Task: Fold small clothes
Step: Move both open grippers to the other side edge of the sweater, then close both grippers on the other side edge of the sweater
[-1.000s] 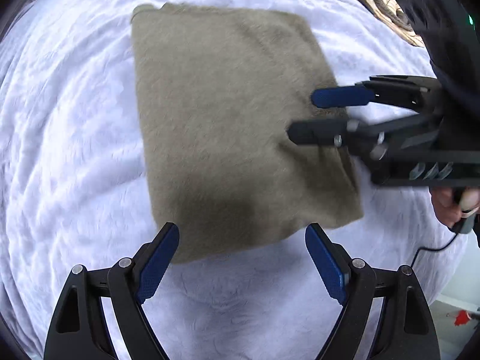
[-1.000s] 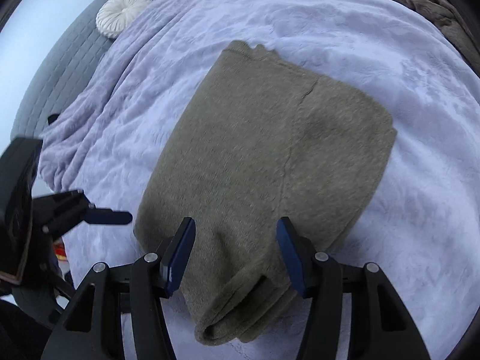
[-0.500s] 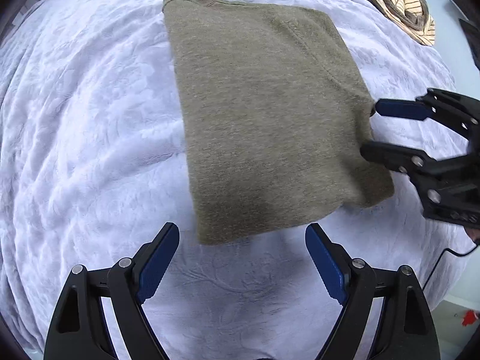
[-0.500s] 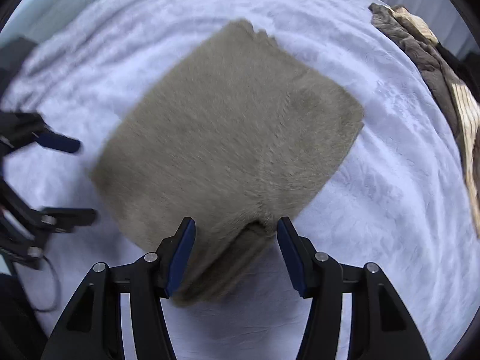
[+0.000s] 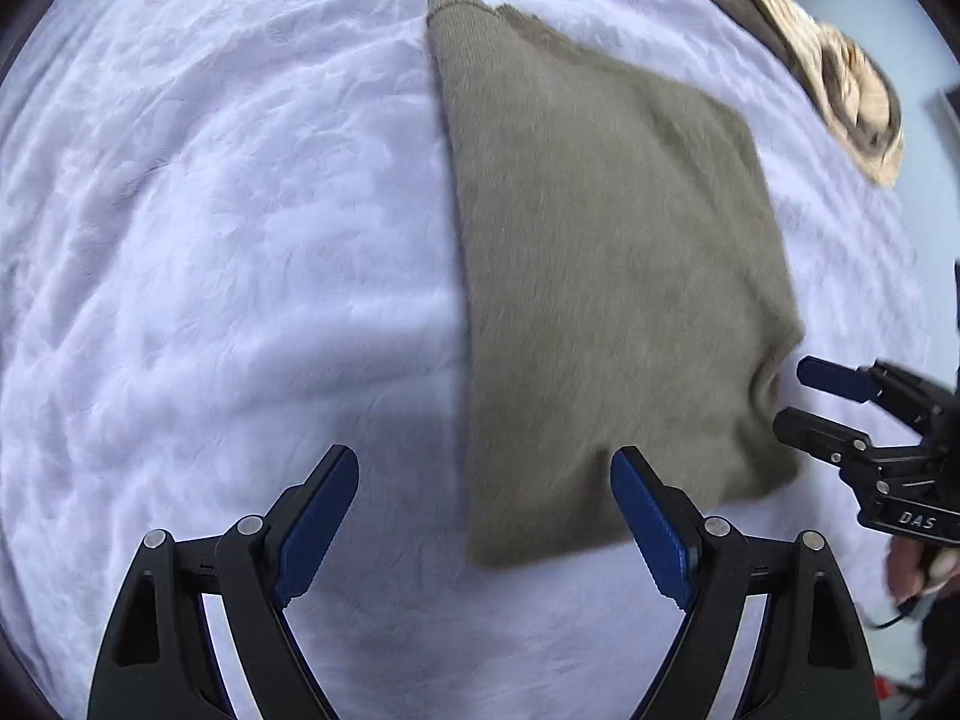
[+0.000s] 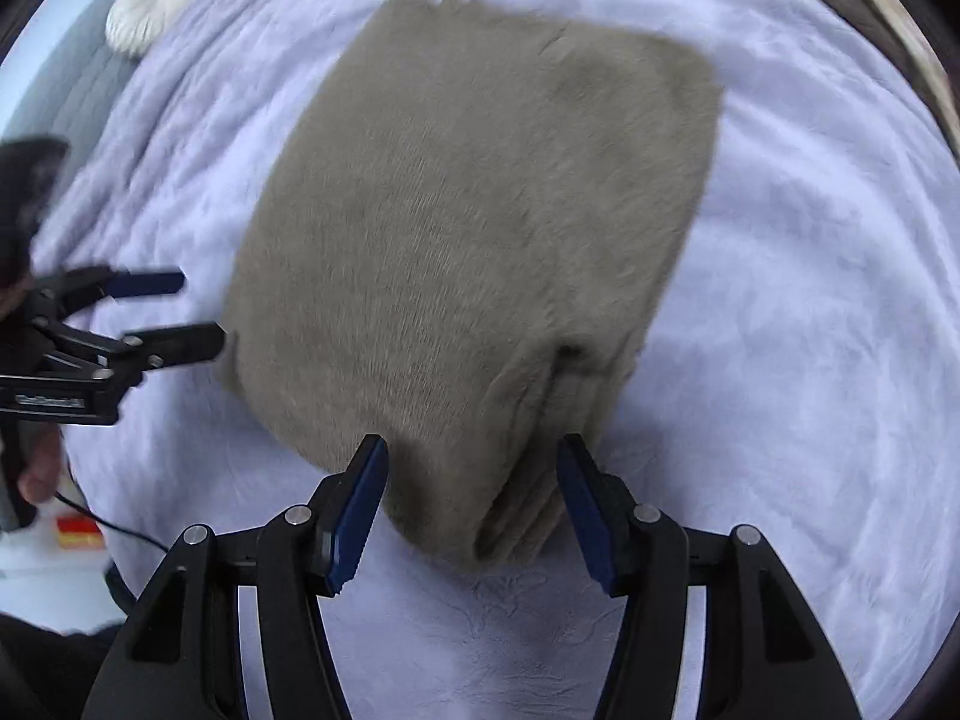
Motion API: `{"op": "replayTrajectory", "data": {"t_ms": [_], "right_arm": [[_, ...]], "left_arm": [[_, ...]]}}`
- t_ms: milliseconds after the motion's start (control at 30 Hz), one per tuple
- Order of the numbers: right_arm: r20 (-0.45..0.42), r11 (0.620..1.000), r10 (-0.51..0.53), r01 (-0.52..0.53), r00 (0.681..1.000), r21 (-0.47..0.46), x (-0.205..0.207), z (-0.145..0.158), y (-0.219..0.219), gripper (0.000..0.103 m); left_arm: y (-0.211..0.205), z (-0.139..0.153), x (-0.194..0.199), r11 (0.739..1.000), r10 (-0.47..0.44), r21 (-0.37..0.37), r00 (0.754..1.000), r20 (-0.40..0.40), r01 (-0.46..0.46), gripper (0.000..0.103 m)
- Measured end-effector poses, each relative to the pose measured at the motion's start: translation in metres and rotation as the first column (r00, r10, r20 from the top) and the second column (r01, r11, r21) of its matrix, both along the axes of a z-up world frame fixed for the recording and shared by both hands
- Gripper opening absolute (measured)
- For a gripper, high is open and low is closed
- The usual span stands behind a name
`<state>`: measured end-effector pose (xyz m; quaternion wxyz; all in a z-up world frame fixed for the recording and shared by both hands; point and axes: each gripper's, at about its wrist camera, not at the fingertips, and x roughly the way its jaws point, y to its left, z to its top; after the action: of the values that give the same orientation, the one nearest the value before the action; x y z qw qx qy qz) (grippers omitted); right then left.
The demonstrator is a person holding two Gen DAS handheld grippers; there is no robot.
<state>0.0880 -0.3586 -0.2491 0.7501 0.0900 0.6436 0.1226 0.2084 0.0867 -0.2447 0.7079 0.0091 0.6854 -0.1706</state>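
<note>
Both grippers had let go and drawn back: the left gripper (image 5: 485,525) hung spread wide at the near edge of the olive garment (image 5: 612,300), the right gripper (image 6: 471,510) spread too, straddling its bunched corner. It lay folded flat on the white blanket (image 5: 210,240), so that fold looked finished. "DAS" showed on the right gripper's body.

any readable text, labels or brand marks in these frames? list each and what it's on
"DAS" – white lettering on the black body of the right gripper, left wrist view.
Pale label strip on the body of the left gripper, right wrist view – too blurred to read.
Nothing legible on the folded olive garment or white blanket.
</note>
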Motion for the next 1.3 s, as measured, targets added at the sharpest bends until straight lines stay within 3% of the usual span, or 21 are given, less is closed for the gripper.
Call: {"op": "replayTrajectory", "data": {"t_ms": [67, 167, 367, 400, 433, 533, 567, 600, 633, 733, 833, 1300], "right_arm": [[0.024, 0.99, -0.142, 0.142, 0.99, -0.011, 0.014, 0.005, -0.024, 0.076], [0.005, 0.96, -0.265, 0.264, 0.964, 0.091, 0.026, -0.003, -0.049, 0.076], [-0.128, 0.91, -0.35, 0.37, 0.928, 0.19, 0.048, -0.049, -0.066, 0.076], [-0.15, 0.899, -0.35, 0.377, 0.925, 0.225, 0.051, -0.058, -0.065, 0.076], [-0.171, 0.89, -0.343, 0.378, 0.924, 0.255, 0.055, -0.065, -0.061, 0.077], [-0.192, 0.906, -0.312, 0.352, 0.93, 0.233, 0.062, -0.076, -0.046, 0.077], [-0.189, 0.905, -0.311, 0.351, 0.931, 0.239, 0.065, -0.078, -0.044, 0.072], [-0.189, 0.901, -0.309, 0.351, 0.932, 0.255, 0.065, -0.078, -0.042, 0.065], [-0.196, 0.89, -0.309, 0.356, 0.93, 0.284, 0.065, -0.076, -0.041, 0.047], [-0.156, 0.905, -0.294, 0.327, 0.943, 0.272, 0.066, -0.064, -0.032, 0.038], [-0.134, 0.907, -0.302, 0.328, 0.944, 0.266, 0.064, -0.052, -0.027, 0.036], [-0.057, 0.942, -0.247, 0.254, 0.967, 0.218, 0.033, 0.002, -0.012, 0.035]], "left_arm": [[0.001, -0.002, 0.021, 0.997, 0.03, -0.069, 0.999, -0.035, -0.033, 0.087], [-0.003, -0.011, 0.049, 0.991, 0.04, -0.123, 0.997, -0.068, -0.048, 0.087], [-0.024, -0.035, 0.063, 0.986, -0.01, -0.166, 0.985, -0.171, -0.019, 0.087], [-0.033, -0.042, 0.064, 0.985, -0.01, -0.17, 0.981, -0.194, -0.024, 0.092], [-0.034, -0.048, 0.065, 0.983, -0.003, -0.179, 0.978, -0.208, -0.035, 0.098], [-0.038, -0.056, 0.066, 0.979, -0.021, -0.201, 0.98, -0.196, -0.019, 0.095], [-0.041, -0.056, 0.065, 0.977, -0.032, -0.213, 0.981, -0.189, -0.009, 0.086], [-0.044, -0.055, 0.065, 0.969, -0.053, -0.246, 0.979, -0.196, 0.003, 0.071], [-0.043, -0.053, 0.064, 0.968, -0.058, -0.249, 0.98, -0.192, 0.009, 0.064], [-0.039, -0.045, 0.062, 0.965, -0.08, -0.259, 0.981, -0.174, 0.033, 0.05], [-0.038, -0.033, 0.057, 0.968, -0.082, -0.247, 0.985, -0.151, 0.043, 0.046], [-0.039, 0.01, 0.011, 0.98, -0.124, -0.164, 0.988, -0.087, 0.109, 0.045]]}}
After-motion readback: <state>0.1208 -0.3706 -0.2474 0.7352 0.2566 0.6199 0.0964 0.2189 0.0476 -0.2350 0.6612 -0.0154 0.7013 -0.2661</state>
